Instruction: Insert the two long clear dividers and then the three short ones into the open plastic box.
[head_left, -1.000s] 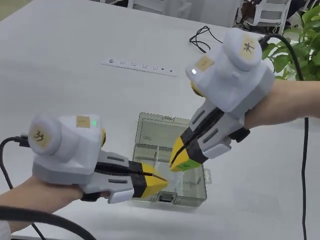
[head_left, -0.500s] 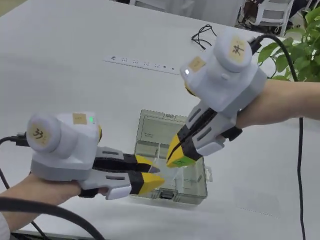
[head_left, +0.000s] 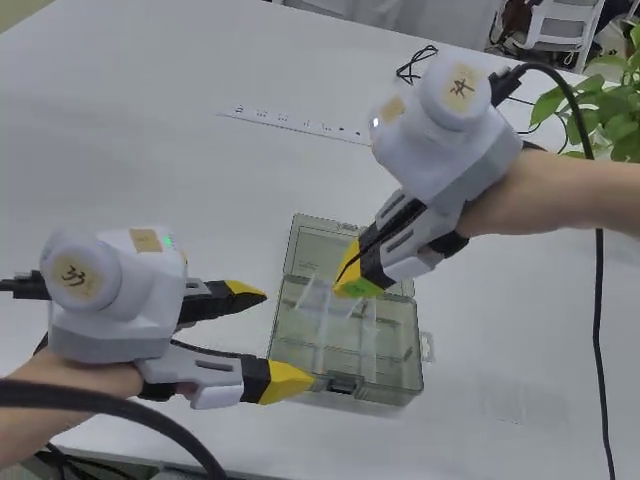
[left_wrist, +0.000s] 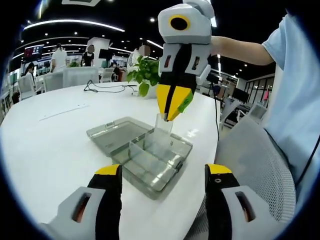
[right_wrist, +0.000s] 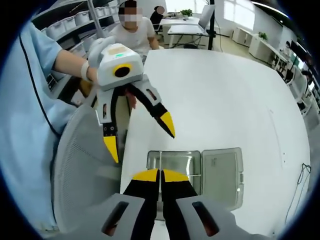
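seating this piece well means going straight down: your right gripper (head_left: 350, 285) is clamped on a clear divider (left_wrist: 164, 125) that hangs just below its tips, with the open box (head_left: 400, 385) directly beneath. line its ends up with the wall slots before letting go. your left gripper (head_left: 285, 335), jaws apart with the box just ahead, could steady it on the bench (head_left: 150, 150).

In the head view, the left gripper (head_left: 285, 335) has a round cap sticker (head_left: 75, 278) at eight o'clock, handwritten "33". The right gripper (head_left: 347, 287) has a cap label (head_left: 460, 85) at one o'clock, but I can't read its scrawl.
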